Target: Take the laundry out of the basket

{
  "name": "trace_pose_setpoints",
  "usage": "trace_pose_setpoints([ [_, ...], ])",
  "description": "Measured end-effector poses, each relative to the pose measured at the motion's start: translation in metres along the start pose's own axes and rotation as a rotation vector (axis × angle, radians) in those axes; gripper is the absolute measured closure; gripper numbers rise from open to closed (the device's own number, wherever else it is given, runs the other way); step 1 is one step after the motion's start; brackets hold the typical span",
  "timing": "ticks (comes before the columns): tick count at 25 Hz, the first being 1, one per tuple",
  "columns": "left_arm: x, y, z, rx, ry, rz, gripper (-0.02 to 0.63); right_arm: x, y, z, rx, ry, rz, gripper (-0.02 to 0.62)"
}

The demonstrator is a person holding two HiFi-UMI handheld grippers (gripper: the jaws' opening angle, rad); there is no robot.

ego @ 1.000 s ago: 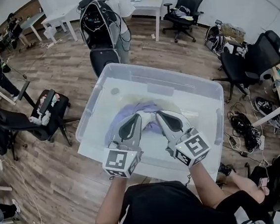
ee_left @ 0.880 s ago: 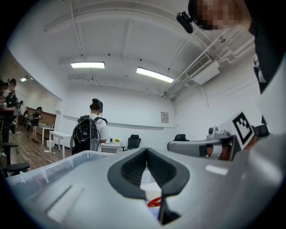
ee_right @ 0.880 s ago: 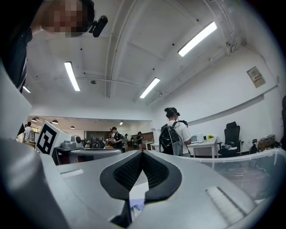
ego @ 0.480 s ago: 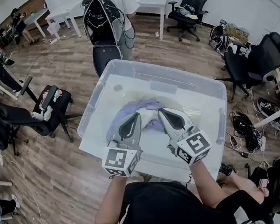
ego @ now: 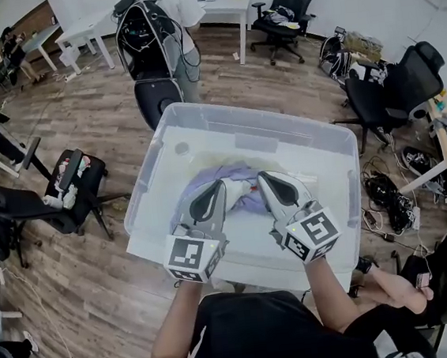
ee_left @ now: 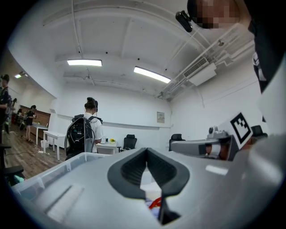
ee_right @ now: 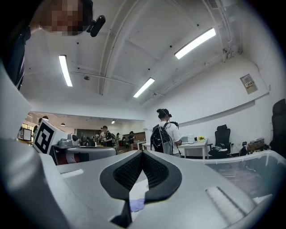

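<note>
Both claws are side by side, low over the clear basket [ego: 237,115]. The left claw [ego: 221,185] is pinched tight, tips together. The right claw [ego: 261,176] is closed tip to tip too. The lilac laundry [ego: 231,171] lies bunched mid-basket, right at their tips.
</note>
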State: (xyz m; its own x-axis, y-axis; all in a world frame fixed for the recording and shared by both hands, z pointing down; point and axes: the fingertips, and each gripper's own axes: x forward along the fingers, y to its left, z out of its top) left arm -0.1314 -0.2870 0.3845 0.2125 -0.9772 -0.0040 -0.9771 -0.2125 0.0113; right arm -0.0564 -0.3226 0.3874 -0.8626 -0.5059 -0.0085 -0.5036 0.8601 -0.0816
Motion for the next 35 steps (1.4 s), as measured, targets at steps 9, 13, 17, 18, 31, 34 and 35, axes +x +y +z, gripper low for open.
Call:
trace_pose_setpoints([
  [9,0.04,-0.003,-0.025,0.112,0.144,-0.268,0.598,0.014,-0.021,0.003,0.016,-0.018,-0.118,0.595],
  [13,0.059,-0.015,-0.067,0.247,0.286,-0.46,0.545,0.017,-0.035,0.002,0.021,-0.023,-0.174,0.595],
  [17,0.077,-0.02,-0.122,0.299,0.432,-0.625,0.36,0.017,-0.048,-0.001,0.02,-0.02,-0.225,0.595],
  [18,0.081,-0.021,-0.136,0.322,0.471,-0.656,0.335,0.016,-0.052,-0.002,0.021,-0.018,-0.238,0.595],
  [31,0.114,-0.009,-0.281,0.511,0.784,-0.822,0.075,0.012,-0.078,-0.013,0.031,0.024,-0.353,0.596],
  [34,0.117,-0.005,-0.312,0.565,0.831,-0.824,0.035,0.012,-0.081,-0.019,0.028,0.05,-0.358,0.596],
  [35,0.119,-0.003,-0.32,0.591,0.843,-0.818,0.025,0.012,-0.083,-0.021,0.027,0.058,-0.359,0.595],
])
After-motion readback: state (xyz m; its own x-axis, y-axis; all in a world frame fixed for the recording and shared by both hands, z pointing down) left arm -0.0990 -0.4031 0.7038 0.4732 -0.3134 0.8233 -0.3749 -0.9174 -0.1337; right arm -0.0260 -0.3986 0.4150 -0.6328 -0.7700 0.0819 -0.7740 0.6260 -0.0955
